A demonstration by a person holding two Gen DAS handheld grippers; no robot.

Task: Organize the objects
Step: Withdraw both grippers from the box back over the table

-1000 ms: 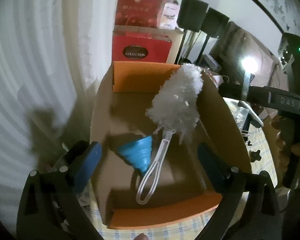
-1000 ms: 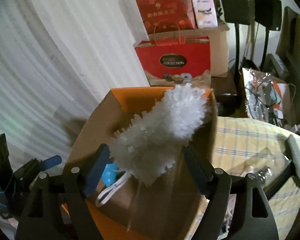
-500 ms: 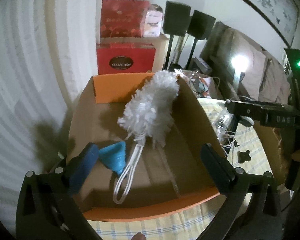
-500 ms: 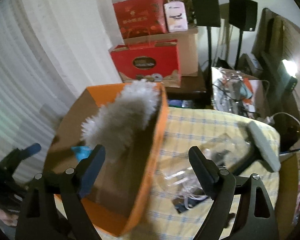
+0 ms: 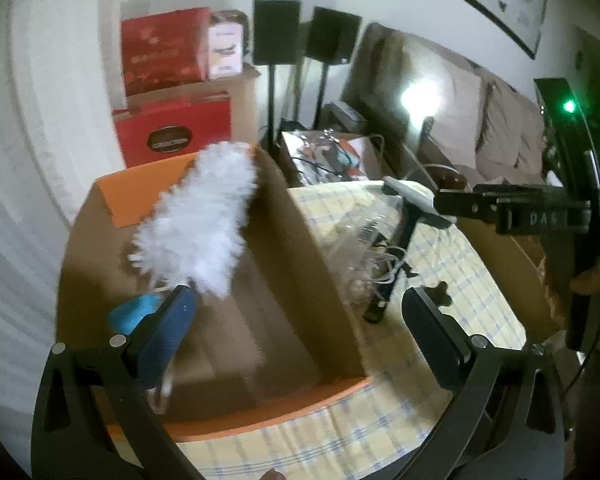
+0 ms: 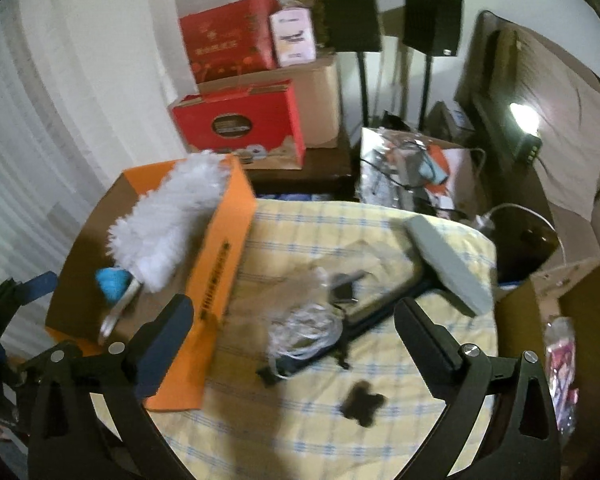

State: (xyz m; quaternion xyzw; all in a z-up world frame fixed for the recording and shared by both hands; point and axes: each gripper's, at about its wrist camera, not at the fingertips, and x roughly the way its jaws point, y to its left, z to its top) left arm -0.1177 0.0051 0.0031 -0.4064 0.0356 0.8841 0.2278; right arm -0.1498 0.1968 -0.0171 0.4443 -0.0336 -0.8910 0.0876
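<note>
Left of the right gripper, jaws just opened wide and empty, white duster lies in the cardboard box; left gripper wide too.

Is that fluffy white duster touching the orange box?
Touching. In the right wrist view the duster lies inside the orange box, its fluffy head leaning on the box's rim.

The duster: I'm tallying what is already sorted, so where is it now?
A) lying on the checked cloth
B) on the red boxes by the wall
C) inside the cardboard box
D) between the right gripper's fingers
C: the white duster lies inside the cardboard box, its head leaning on the far wall beside the blue funnel, and the right gripper stands open over the cloth.
</note>
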